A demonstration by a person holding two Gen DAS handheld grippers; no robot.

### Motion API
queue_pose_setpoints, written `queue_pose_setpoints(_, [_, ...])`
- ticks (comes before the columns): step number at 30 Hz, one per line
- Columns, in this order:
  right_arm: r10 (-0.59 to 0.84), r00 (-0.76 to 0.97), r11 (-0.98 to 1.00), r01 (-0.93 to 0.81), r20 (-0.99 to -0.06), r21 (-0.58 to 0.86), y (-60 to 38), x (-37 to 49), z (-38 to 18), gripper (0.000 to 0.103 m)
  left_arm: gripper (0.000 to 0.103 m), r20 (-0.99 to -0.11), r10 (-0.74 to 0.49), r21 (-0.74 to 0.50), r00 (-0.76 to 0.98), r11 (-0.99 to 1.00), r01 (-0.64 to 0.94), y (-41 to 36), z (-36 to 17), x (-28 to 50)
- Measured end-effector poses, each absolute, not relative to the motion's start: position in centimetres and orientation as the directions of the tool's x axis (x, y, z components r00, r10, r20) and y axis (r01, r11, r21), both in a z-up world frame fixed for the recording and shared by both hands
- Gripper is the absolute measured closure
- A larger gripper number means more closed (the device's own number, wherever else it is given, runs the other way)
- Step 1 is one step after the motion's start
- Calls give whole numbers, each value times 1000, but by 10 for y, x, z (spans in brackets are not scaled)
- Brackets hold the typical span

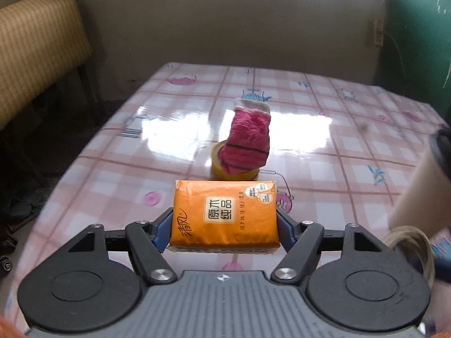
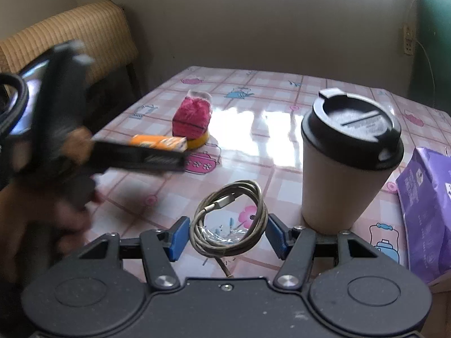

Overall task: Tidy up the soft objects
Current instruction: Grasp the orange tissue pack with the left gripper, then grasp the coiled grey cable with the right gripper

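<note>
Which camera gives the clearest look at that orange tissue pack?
The left wrist view: the orange tissue pack sits centred with its printed face readable, clamped in the left hand-held gripper. The right wrist view shows only its thin, blurred edge.

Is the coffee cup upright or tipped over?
Upright. The coffee cup stands on its base on the table, black lid on top, beside the coiled cable.
</note>
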State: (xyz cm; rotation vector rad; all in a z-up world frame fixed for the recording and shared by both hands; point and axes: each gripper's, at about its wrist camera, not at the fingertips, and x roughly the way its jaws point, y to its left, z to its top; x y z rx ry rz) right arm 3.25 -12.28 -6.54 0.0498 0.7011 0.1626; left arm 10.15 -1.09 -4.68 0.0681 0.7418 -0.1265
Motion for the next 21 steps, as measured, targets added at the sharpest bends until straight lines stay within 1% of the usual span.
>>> queue_pose_setpoints(3, [183,761,983,-148,-622,108,-123,22,-57,32,30,-656,-109,-13,747,991,134,6,-35,80])
queue_pose_setpoints(7, [192,769,981,-158,-609,109,-121,9,-45,32,30,-645,-102,-12,757,992,124,18,-22,70])
queue_pose_setpoints(14, [192,789,981,-160,-583,106,-119,6,-21,32,30,-646,-39,48,763,995,92,-5,-3,65])
queue_pose_setpoints(21, [168,808,986,-134,-564,100,-132,14,5,32,29,-644,-19,40,765,998,58,-15,13,61])
